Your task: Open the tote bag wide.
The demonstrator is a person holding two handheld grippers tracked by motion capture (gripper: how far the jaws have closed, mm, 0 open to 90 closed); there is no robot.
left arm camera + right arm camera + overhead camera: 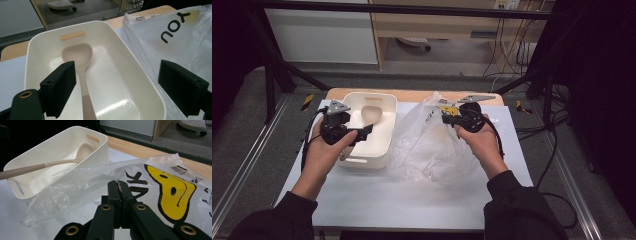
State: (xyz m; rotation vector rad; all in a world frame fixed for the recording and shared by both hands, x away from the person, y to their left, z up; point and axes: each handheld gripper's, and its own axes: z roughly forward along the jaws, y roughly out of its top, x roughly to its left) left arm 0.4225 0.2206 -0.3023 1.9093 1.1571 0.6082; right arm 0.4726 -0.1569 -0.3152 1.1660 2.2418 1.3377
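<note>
Spoon (80,65) lies loose in our tub (140,75) under our open left gripper (116,82), so it may slip, while our right gripper (119,185), closed on the bag (155,170), may tear it.

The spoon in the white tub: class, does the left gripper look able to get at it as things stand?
Probably yes. The left gripper hangs over the white tub with its fingers wide apart, the spoon lies uncovered between them, and the plastic bag sits off to one side.
</note>
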